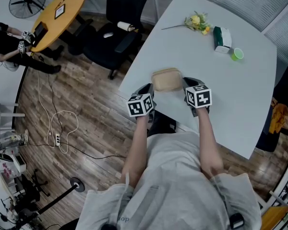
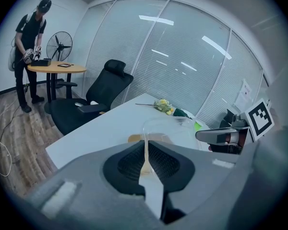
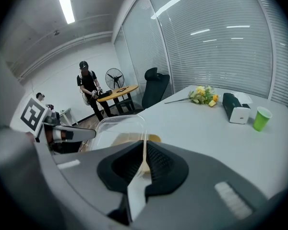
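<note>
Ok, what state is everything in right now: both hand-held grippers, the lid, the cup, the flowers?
left hand-held gripper: shut on the clear plastic lid, at one edge.
right hand-held gripper: shut on the opposite edge.
clear plastic lid: pinched at both sides over the tan container; seated or lifted, cannot tell.
small green cup: upright, open-topped.
yellow flowers: lying on the white table.

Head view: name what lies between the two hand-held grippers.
Head view shows a tan box under a clear lid; the left hand-held gripper and right hand-held gripper each clamp that lid's rim.
</note>
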Available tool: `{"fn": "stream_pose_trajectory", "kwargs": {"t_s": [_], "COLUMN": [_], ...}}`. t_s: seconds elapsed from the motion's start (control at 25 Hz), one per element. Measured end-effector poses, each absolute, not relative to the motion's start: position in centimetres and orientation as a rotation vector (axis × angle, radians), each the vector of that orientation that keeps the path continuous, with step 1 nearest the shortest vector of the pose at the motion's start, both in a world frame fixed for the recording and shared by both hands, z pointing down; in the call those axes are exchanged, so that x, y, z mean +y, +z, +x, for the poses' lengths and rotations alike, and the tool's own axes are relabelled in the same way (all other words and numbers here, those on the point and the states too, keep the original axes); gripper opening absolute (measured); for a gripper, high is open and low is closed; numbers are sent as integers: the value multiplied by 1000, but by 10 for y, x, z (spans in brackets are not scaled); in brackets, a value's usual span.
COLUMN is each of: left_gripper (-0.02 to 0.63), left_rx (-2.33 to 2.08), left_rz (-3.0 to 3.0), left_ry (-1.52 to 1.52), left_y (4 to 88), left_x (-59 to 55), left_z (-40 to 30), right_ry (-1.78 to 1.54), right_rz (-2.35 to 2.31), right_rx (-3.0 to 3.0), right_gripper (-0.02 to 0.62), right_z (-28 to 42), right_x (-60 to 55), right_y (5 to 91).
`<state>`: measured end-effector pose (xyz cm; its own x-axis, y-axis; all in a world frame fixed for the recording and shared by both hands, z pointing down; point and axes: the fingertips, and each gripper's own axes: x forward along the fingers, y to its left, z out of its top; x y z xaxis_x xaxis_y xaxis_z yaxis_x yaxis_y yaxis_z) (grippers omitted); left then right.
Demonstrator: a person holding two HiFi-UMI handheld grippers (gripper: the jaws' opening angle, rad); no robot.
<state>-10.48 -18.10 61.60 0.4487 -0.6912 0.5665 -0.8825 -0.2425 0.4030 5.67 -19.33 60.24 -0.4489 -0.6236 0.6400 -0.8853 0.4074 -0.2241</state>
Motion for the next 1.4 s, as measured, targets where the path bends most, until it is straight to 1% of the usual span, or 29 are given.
{"fn": "stream_pose_trajectory", "kwargs": {"t_s": [1.4], "left_gripper": [25], "left_rx": [-1329], "left_rz": [2081], "left_ry": [313], "left_y": [594], "left_x": [-178], "left_z": [-101], "right_ry": [762], "right_rz": [1356], "right_rx": [-2229], "right_gripper": [20], "right_z": [62], "right_x": [-188], "right_y": [591]}}
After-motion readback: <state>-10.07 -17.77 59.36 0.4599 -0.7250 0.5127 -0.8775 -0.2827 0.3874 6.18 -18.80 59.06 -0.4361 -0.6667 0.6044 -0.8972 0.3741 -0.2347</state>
